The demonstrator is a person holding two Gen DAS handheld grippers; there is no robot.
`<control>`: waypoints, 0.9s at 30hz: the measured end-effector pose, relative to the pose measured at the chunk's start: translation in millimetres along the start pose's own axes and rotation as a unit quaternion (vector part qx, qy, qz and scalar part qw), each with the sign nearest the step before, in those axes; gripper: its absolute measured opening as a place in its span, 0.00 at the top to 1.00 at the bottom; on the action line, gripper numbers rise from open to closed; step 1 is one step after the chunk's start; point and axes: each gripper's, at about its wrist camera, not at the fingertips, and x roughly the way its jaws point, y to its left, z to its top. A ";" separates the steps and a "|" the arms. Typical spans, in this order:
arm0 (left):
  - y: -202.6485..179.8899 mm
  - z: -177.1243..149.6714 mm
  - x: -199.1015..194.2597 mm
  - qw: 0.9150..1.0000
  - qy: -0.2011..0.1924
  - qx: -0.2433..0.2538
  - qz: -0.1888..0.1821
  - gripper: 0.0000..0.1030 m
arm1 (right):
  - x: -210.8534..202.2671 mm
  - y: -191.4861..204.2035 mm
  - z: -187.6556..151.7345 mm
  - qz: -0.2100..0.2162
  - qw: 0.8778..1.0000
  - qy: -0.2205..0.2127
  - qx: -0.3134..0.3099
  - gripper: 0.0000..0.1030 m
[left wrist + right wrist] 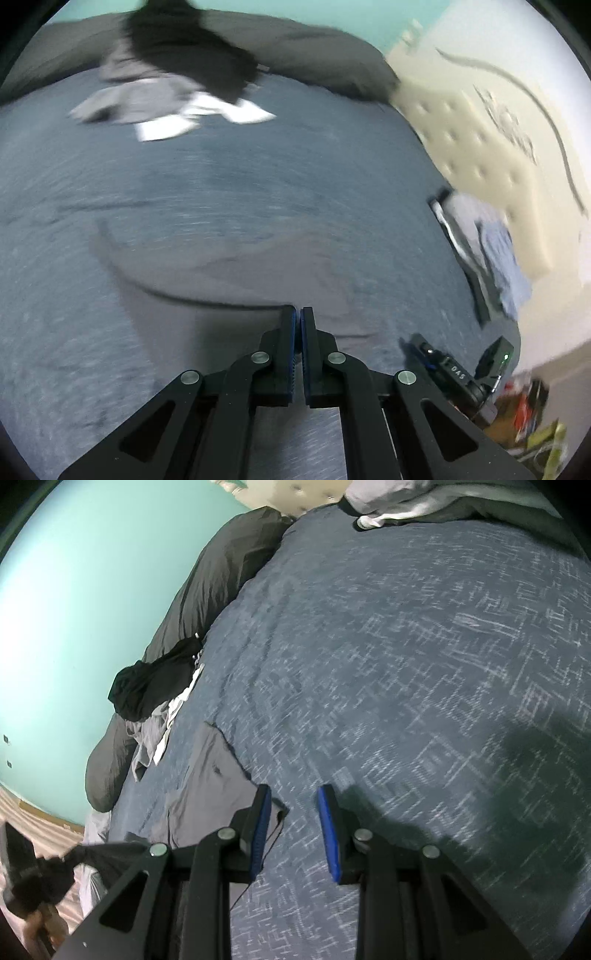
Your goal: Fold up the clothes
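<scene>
Your left tongs [298, 314] are closed, the blue pads pressed together, and right at their tips sits the dark-hemmed edge of a grey garment [236, 273]. The left view is too blurred to tell whether a bit of cloth is pinched between them. That garment lies spread on the blue patterned bed cover [258, 184], close to the near edge of the bed.

Your right tongs [295, 805] stand partly open with nothing between the pads. The left pad overlaps the corner of the grey garment in the right view, and only bare cover shows in the gap. The right tongs also appear in the left view, low on the right by the bed's edge [436, 360].

A heap of unfolded clothes [173, 92], black on top with grey and white pieces under it, lies at the far edge of the bed against a long dark grey pillow [314, 48]. In the right view the same heap [147, 698] sits along the bed's left edge beside the teal wall [74, 609].

A small stack of clothes [480, 251] rests at the bed's right edge next to the cream tufted headboard [480, 140].
</scene>
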 end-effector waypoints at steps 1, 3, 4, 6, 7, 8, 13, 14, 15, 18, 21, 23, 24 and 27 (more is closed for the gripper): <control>-14.7 3.1 13.6 1.000 0.009 0.011 -0.003 0.97 | -1.2 -2.0 1.2 0.001 1.000 -0.001 0.002 0.75; -40.5 3.7 46.3 0.999 0.036 0.027 -0.011 0.97 | -3.2 -5.5 3.6 0.002 1.000 -0.002 0.007 0.75; -50.2 2.6 61.7 0.998 0.046 0.031 -0.012 0.97 | -4.2 -7.2 4.7 0.002 1.000 -0.003 0.009 0.75; -69.0 -1.3 92.0 0.996 0.068 0.049 -0.009 0.97 | -5.7 -10.5 6.4 0.003 1.000 -0.003 0.012 0.75; -73.8 -3.0 105.2 0.996 0.076 0.055 -0.008 0.97 | -5.3 -11.9 6.9 0.003 1.000 -0.002 0.013 0.75; -78.0 -7.2 116.3 0.995 0.084 0.055 -0.010 0.97 | -4.6 -13.2 7.3 0.004 1.000 -0.001 0.014 0.75; -77.2 -12.4 134.2 0.994 0.096 0.051 -0.017 0.96 | 1.4 -13.5 7.9 0.013 1.000 0.011 0.014 0.75; -76.2 -11.6 132.3 0.994 0.093 0.052 -0.017 0.90 | 2.4 -12.7 8.0 0.016 1.000 0.013 0.012 0.75; -75.2 -10.8 130.5 0.994 0.090 0.053 -0.016 0.81 | 3.5 -11.5 7.9 0.019 1.000 0.015 0.010 0.75; -65.0 -5.6 111.2 0.997 0.064 0.046 -0.017 0.62 | 6.6 -7.3 6.9 0.028 0.999 0.021 0.004 0.75; -52.5 -2.7 91.8 0.998 0.040 0.051 -0.002 0.61 | 12.1 0.5 4.8 0.045 0.998 0.033 -0.003 0.75; -37.6 -1.0 84.2 0.998 0.031 0.050 0.015 0.60 | 15.8 7.1 2.8 0.057 0.997 0.041 -0.011 0.74; -28.9 -0.4 80.8 0.998 0.027 0.046 0.024 0.60 | 17.5 11.4 1.6 0.061 0.997 0.043 -0.018 0.72; 0.9 1.4 74.7 0.998 0.018 0.030 0.053 0.60 | 24.7 24.7 -2.3 0.075 0.995 0.053 -0.038 0.69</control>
